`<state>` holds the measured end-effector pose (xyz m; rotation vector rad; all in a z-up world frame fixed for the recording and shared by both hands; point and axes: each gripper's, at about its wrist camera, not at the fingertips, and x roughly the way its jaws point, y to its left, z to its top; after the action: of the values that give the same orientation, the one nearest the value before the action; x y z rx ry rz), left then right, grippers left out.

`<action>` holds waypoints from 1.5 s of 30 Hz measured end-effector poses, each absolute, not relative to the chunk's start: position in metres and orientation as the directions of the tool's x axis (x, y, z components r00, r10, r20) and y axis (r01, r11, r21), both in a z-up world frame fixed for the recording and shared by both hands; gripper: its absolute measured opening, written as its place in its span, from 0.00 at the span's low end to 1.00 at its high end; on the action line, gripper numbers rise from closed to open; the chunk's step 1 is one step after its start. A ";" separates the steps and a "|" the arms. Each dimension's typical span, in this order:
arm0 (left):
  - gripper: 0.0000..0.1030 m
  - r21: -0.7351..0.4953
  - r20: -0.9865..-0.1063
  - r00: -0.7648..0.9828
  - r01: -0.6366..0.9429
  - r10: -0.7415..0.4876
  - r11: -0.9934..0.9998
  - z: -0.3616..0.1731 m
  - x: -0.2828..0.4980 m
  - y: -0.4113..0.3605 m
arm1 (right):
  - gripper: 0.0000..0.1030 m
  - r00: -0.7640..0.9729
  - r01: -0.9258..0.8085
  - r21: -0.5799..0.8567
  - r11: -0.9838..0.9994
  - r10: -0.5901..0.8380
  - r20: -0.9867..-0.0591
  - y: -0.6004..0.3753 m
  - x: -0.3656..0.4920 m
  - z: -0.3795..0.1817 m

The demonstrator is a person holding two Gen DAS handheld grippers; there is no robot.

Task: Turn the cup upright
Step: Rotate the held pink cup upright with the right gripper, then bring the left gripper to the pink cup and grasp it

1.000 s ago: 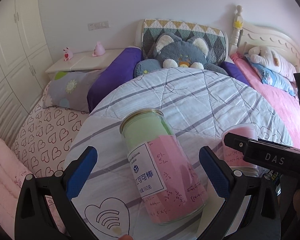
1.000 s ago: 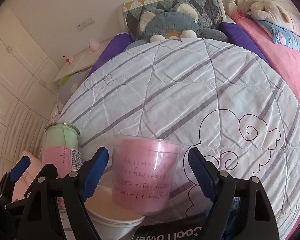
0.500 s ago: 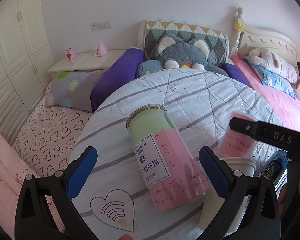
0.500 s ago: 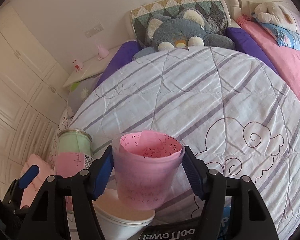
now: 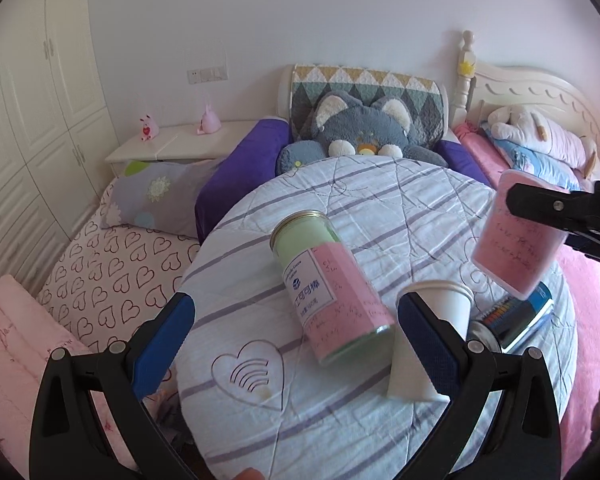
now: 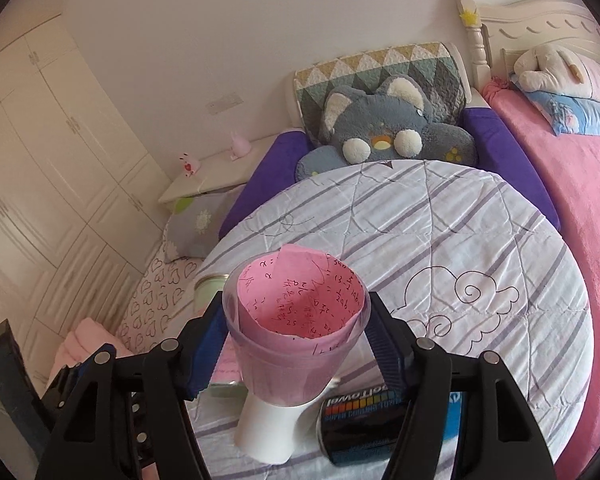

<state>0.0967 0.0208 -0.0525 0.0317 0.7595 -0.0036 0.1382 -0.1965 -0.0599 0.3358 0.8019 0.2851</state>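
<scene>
Lifted and turned mouth-up since a second ago, the pink cup [image 6: 296, 336] sits clenched in the right tool [image 6: 296, 344] at lower centre, awaiting upright set-down on the bed [image 6: 480, 264]; left tool [image 5: 296, 344] gapes released.

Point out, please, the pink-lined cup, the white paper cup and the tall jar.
pink-lined cup [image 6: 296, 344]: right wrist view, clear outer wall below the rim.
white paper cup [image 5: 444, 300]: left wrist view, upper side wall.
tall jar [image 5: 328, 284]: left wrist view, on its label.
</scene>
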 end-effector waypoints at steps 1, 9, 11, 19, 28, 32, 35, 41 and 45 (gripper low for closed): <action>1.00 0.026 -0.686 0.727 0.011 0.010 1.000 -0.050 0.091 0.023 | 0.65 0.662 -0.134 0.400 0.907 0.383 -0.644 -0.196 0.129 -0.056; 1.00 0.036 -0.674 0.738 -0.002 0.026 0.999 -0.043 0.046 0.029 | 0.65 0.575 -0.182 0.450 0.875 0.465 -0.673 -0.193 0.065 -0.076; 1.00 0.040 -0.674 0.738 0.006 0.023 0.999 -0.043 0.037 0.030 | 0.65 0.540 -0.173 0.474 0.864 0.485 -0.688 -0.192 0.053 -0.091; 1.00 0.036 -0.722 0.692 0.060 -0.015 0.998 -0.054 0.024 0.024 | 0.65 0.371 -0.134 0.578 0.805 0.582 -0.724 -0.182 0.047 -0.150; 1.00 0.013 -0.752 0.658 0.072 -0.038 0.997 -0.066 0.022 0.017 | 0.82 0.403 -0.128 0.544 0.829 0.545 -0.736 -0.189 0.061 -0.156; 1.00 0.039 -0.752 0.659 0.073 -0.019 0.997 -0.067 0.017 0.012 | 0.82 0.467 -0.136 0.478 0.868 0.482 -0.741 -0.198 0.051 -0.140; 1.00 0.042 -0.756 0.654 0.087 -0.025 0.995 -0.069 0.013 0.006 | 0.82 0.510 -0.156 0.436 0.886 0.450 -0.733 -0.202 0.033 -0.125; 1.00 0.060 -0.768 0.640 0.117 -0.029 0.991 -0.075 0.007 -0.014 | 0.82 0.604 -0.144 0.212 0.967 0.256 -0.755 -0.215 0.001 -0.116; 1.00 0.073 -0.776 0.630 0.141 -0.033 0.987 -0.078 0.005 -0.029 | 0.82 0.625 -0.122 0.093 0.988 0.149 -0.766 -0.215 -0.010 -0.117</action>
<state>0.0048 -0.0294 -0.0779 0.1311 0.8840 -0.0996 -0.0097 -0.2154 -0.1168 0.0335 0.8818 0.1554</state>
